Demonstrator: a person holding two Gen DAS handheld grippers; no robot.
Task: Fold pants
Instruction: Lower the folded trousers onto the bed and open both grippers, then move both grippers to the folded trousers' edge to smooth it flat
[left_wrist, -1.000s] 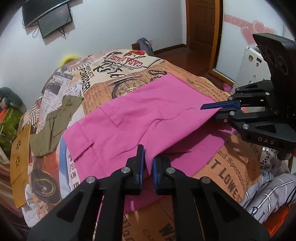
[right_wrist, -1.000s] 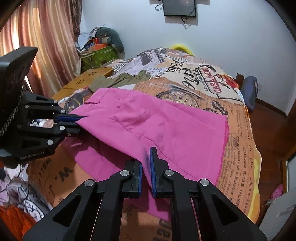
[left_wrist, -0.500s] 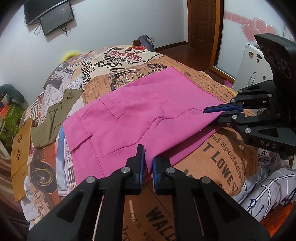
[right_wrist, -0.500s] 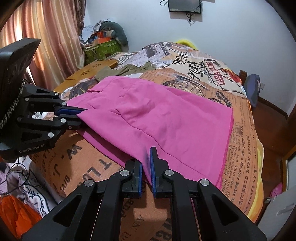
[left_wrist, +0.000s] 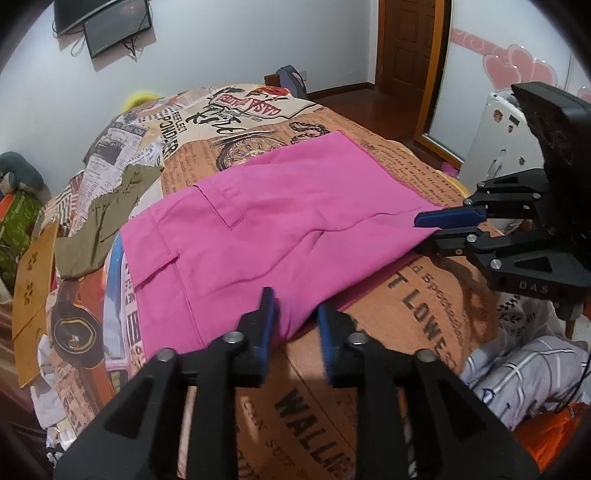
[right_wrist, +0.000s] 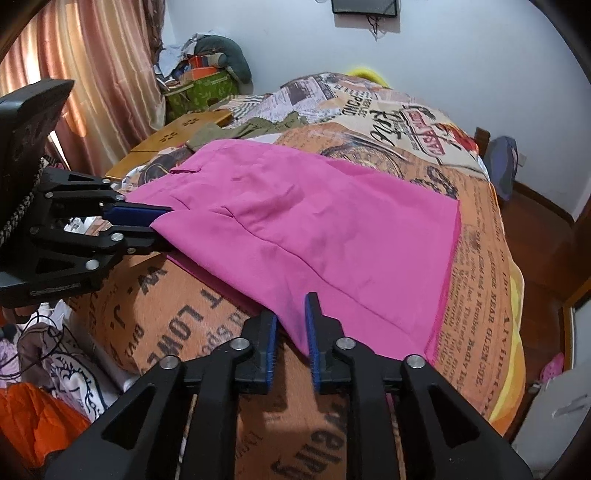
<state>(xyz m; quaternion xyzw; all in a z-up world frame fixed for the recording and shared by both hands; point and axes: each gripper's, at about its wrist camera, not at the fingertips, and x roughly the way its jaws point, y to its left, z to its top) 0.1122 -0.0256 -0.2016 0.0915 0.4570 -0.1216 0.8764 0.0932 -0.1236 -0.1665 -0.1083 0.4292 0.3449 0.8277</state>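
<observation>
Left wrist view. The bed (left_wrist: 424, 306) carries a quilt printed with newspaper and clock motifs, orange-brown on the near side. White wall behind with a dark wall monitor (left_wrist: 114, 24), top edge cut off by the lens rim. Wooden door (left_wrist: 408, 40) at far right; pink heart decals (left_wrist: 517, 68) on the panel beside it. The pink pants (left_wrist: 266, 221) lie folded lengthwise across the bed, waistband and pocket flap toward the left. An olive garment (left_wrist: 103, 218) lies crumpled just beyond the waistband. The left gripper (left_wrist: 293, 325) has its jaws apart, the near pant edge lying between the blue pads with a visible gap on the right pad. The right gripper (left_wrist: 439, 229) comes in from the right at the hem corner; its lower pad is hidden under the cloth, so its grip is unclear from here.

Right wrist view. Pink curtain (right_wrist: 74, 62) at left. A green box (right_wrist: 201, 90) in the corner holds piled clutter, contents hard to make out. A wooden board (right_wrist: 173, 136) sits beside the bed. Orange fabric (right_wrist: 33, 417) and patterned cloth at lower left, partly cut off. The right gripper (right_wrist: 290, 332) is parted, pink cloth loose between its pads. The left gripper (right_wrist: 159, 225) sits at the pants' near-left edge.
</observation>
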